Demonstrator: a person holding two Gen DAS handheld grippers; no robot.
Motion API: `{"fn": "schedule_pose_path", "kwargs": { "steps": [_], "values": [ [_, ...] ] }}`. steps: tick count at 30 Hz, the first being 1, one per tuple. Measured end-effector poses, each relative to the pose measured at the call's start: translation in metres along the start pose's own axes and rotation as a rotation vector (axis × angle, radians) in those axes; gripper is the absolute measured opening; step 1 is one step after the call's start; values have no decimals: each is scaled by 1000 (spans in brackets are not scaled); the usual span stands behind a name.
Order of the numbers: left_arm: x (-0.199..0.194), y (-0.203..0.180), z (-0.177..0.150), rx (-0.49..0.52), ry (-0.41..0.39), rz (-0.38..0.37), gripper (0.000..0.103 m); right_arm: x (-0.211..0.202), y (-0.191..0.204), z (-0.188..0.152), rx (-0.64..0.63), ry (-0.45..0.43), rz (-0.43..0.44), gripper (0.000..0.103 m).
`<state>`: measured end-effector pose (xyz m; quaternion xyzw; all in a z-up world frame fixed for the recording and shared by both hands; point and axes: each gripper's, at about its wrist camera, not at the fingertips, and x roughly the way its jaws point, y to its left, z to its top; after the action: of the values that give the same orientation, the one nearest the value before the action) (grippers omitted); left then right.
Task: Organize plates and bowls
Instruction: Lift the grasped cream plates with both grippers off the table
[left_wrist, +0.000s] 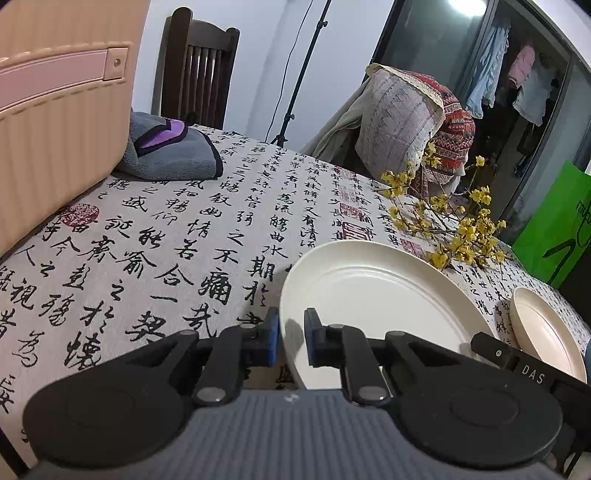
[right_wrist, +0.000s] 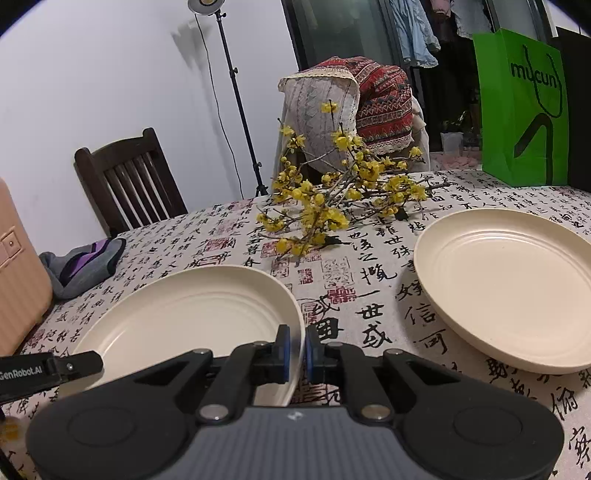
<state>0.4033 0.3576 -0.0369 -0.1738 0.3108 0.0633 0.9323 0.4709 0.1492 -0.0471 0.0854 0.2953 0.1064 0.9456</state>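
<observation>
A large cream plate (left_wrist: 388, 295) lies on the calligraphy tablecloth (left_wrist: 147, 240). My left gripper (left_wrist: 291, 338) is shut on its left rim, one blue pad outside the rim and one inside. In the right wrist view the same plate (right_wrist: 184, 317) sits at lower left, and my right gripper (right_wrist: 297, 350) is shut on its right rim. A second cream plate (right_wrist: 509, 291) rests apart on the cloth to the right, nothing touching it; the left wrist view shows its edge (left_wrist: 543, 328). Each view shows the other gripper's black finger (left_wrist: 495, 349) (right_wrist: 74, 365) at the plate.
A branch of yellow flowers (right_wrist: 332, 199) lies behind the plates. A grey and purple cloth (left_wrist: 173, 151) and a pink ribbed case (left_wrist: 55, 129) stand at the far left. A green paper bag (right_wrist: 524, 110) is at the back right. Chairs stand beyond the table.
</observation>
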Motion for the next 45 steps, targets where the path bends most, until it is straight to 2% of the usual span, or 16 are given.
{"fn": "schedule_pose_path", "kwargs": {
  "steps": [10,15,19,24,33,45],
  "values": [
    [1,0,1,5,4,17,14,-5,3,-1,-24,-25,5,7],
    [1,0,1,11,1,21,14,-2,4,0,-23,-4,5,7],
    [2,0,0,17,9,25,14,1,4,0,-26,18,19,14],
    [3,-1,0,21,8,32,14,3,5,-1,-23,28,25,12],
    [-3,-5,1,59,-25,56,14,-9,11,-2,-65,-41,19,9],
    [-13,-6,5,47,-54,40,14,-21,17,-4,-107,-106,3,9]
  ]
}}
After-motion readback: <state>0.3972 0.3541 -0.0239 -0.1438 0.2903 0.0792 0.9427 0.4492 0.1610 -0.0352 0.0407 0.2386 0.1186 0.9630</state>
